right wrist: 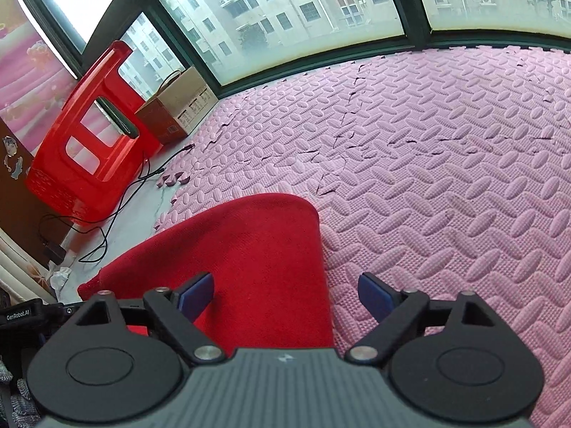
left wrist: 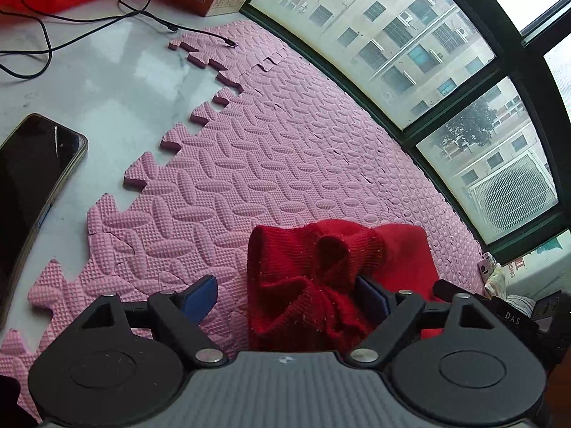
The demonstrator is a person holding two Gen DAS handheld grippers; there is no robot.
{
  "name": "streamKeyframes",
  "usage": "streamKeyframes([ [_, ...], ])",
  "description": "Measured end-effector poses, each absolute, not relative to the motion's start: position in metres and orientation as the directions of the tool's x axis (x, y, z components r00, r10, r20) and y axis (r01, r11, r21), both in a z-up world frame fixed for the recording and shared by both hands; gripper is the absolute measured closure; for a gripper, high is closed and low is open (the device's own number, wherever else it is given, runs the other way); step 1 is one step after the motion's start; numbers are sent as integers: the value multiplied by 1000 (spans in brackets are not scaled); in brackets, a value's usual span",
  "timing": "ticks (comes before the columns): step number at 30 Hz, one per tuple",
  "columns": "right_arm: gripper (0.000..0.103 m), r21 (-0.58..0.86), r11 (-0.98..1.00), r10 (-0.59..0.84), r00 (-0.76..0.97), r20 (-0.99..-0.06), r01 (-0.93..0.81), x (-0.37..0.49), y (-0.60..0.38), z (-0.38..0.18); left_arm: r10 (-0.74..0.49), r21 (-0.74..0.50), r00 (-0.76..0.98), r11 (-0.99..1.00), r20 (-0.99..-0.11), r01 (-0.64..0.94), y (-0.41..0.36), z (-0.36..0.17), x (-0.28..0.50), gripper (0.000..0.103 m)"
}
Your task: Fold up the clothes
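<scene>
One red garment (left wrist: 314,278), one phone (left wrist: 32,192), one cardboard box (right wrist: 178,107), one red stool (right wrist: 92,135), two grippers.

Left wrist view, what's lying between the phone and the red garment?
In the left wrist view, only pink foam mat and a strip of bare pale floor lie between the phone and the bunched red garment.

Each claw, left (left wrist: 287,297) and right (right wrist: 285,294), has a ribbed grey body with a small white logo, two round black discs, black linkage arms joined by silver screws, and blue pads (left wrist: 200,296) on its fingertips (right wrist: 373,294).
</scene>
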State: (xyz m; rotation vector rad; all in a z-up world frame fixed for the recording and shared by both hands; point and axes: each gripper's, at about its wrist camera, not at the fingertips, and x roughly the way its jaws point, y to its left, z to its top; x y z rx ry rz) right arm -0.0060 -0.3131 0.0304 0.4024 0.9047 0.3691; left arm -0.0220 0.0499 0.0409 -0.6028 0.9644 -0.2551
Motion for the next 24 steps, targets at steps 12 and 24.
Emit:
streamKeyframes([
  [12, 39, 635, 765, 590, 511, -625, -106, -7, -325, 8, -633, -751, 520, 660, -574, -25, 58, 24, -16, 63],
  [24, 69, 676, 734, 530, 672, -518, -58, -57, -373, 35, -678, -727, 498, 674, -541, 128, 4, 63, 5, 74],
])
